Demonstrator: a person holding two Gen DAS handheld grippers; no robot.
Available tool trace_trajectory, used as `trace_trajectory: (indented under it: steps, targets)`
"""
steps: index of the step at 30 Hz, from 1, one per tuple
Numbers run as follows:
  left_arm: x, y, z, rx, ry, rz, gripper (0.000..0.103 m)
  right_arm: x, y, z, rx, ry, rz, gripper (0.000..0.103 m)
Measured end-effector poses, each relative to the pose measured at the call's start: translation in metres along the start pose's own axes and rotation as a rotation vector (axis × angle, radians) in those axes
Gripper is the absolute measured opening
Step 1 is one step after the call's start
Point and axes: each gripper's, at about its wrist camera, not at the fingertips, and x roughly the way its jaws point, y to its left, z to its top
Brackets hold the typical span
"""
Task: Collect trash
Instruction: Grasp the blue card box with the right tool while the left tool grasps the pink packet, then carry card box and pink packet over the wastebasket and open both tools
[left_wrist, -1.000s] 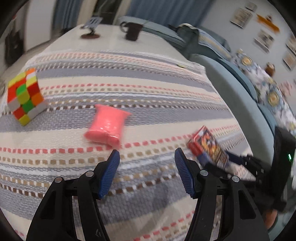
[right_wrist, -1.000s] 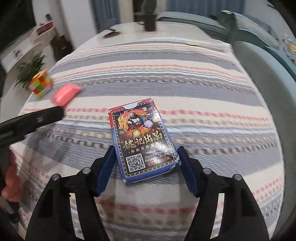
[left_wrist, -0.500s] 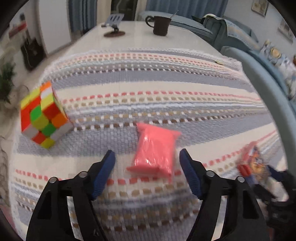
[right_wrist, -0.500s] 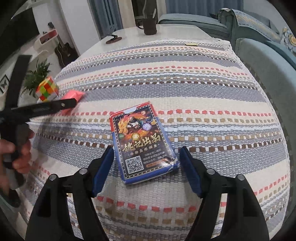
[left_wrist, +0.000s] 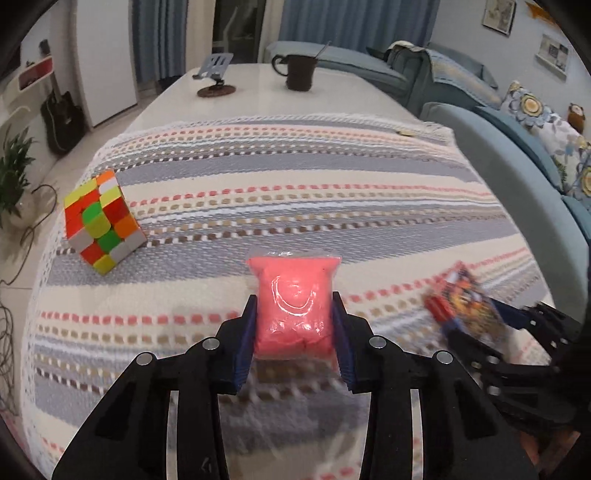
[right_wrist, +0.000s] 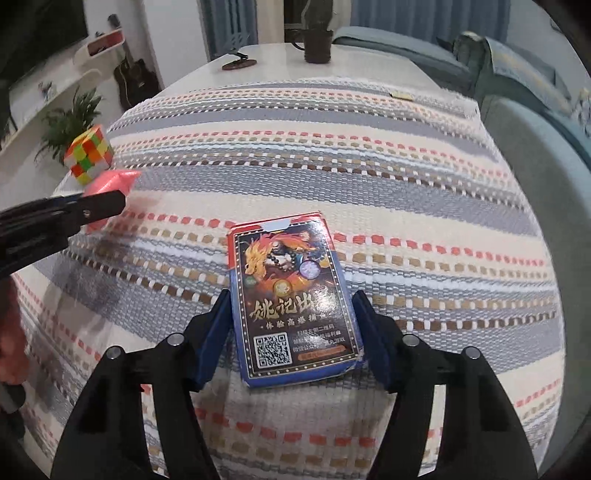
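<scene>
The pouch (left_wrist: 293, 306) is bright pink. The cube (left_wrist: 101, 223) has orange, green, yellow, red and white squares. The cloth (left_wrist: 295, 192) has grey, cream and pink stripes. The box (right_wrist: 291, 299) is blue with red.

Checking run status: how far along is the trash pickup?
Done: nothing collected yet. In hand: left tool closing on the pink packet; right tool closing around the card box, both on the striped cloth. Left: lifting and binning both.
</scene>
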Motion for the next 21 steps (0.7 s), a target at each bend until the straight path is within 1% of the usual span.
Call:
trace_trajectory:
  steps: [2,4,7,8,9,12,14,17,21]
  targets:
    - [-0.009,-0.008,0.0,0.005,-0.017,-0.015,0.036,-0.007,-0.002,-0.003,0.013,-0.015,0.02,0.057]
    - [-0.025,-0.02,-0.002,0.015,-0.045,-0.042,0.035,-0.023,-0.005,-0.005,0.033,-0.044,0.031,0.056]
    - [-0.048,-0.042,-0.002,0.035,-0.081,-0.075,0.035,-0.058,-0.019,-0.01,0.078,-0.099,0.045,0.056]
    - [-0.06,-0.053,-0.002,0.046,-0.099,-0.098,0.035,-0.069,-0.025,-0.013,0.09,-0.117,0.041,0.056]
    - [-0.067,-0.061,0.0,0.054,-0.11,-0.113,0.035,-0.086,-0.034,-0.018,0.107,-0.14,0.03,0.056]
    - [-0.088,-0.092,0.003,0.083,-0.14,-0.152,0.035,-0.116,-0.054,-0.031,0.146,-0.159,0.005,0.056]
    - [-0.102,-0.115,0.002,0.105,-0.16,-0.185,0.035,-0.143,-0.074,-0.045,0.184,-0.188,-0.025,0.056]
    - [-0.12,-0.155,0.0,0.154,-0.182,-0.23,0.035,-0.181,-0.104,-0.063,0.249,-0.233,-0.066,0.056]
    - [-0.14,-0.219,-0.007,0.229,-0.2,-0.317,0.035,-0.238,-0.153,-0.098,0.348,-0.298,-0.126,0.056]
